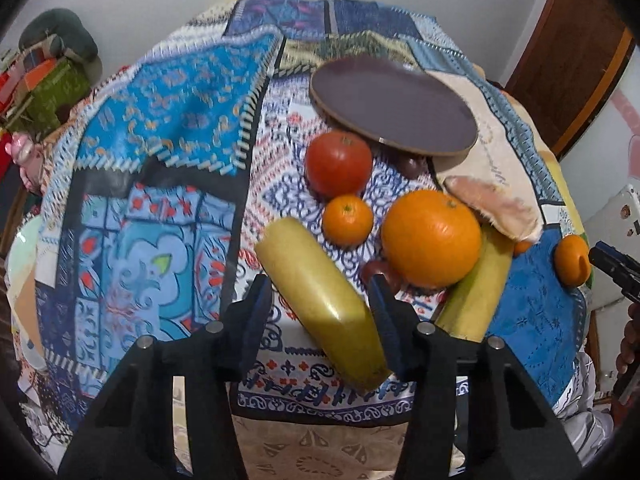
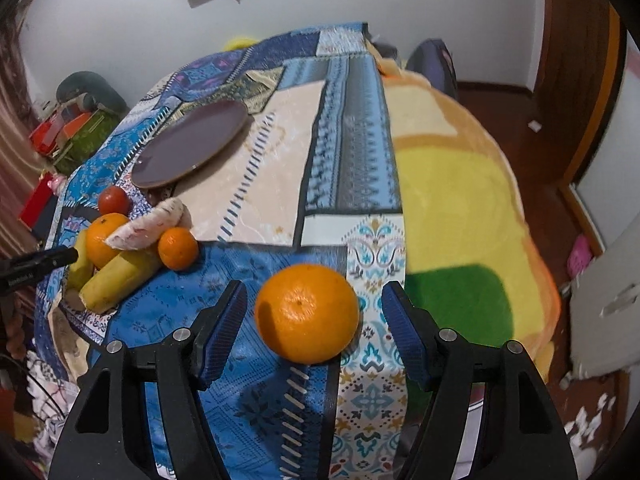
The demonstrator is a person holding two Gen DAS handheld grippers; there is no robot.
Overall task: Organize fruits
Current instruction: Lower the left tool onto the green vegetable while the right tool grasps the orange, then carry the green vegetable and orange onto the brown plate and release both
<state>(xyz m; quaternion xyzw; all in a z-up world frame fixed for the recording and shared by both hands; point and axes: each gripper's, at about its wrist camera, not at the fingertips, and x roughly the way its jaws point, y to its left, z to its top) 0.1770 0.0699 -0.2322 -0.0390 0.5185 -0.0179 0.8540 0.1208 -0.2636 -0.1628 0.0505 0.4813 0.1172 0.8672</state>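
Observation:
In the left wrist view a yellow-green banana (image 1: 320,300) lies slantwise on the patterned cloth between the fingers of my left gripper (image 1: 320,284). The right pad sits against its side, the left pad stands a little apart, so the gripper is open. My right gripper (image 2: 314,288) is open around a mandarin (image 2: 306,312), with a gap on each side. Beyond the banana lie a tomato (image 1: 338,162), a small mandarin (image 1: 347,220), a large orange (image 1: 431,238) and a second banana (image 1: 476,292). A dark purple plate (image 1: 392,106) sits behind them, with nothing on it.
A pinkish pale piece (image 1: 496,206) rests against the orange. Small dark red fruits (image 1: 412,166) lie near the plate rim. The cloth's near edge (image 1: 320,412) hangs just below my left fingers. A yellow-orange blanket (image 2: 460,184) lies to the right, boxes (image 2: 72,132) to the far left.

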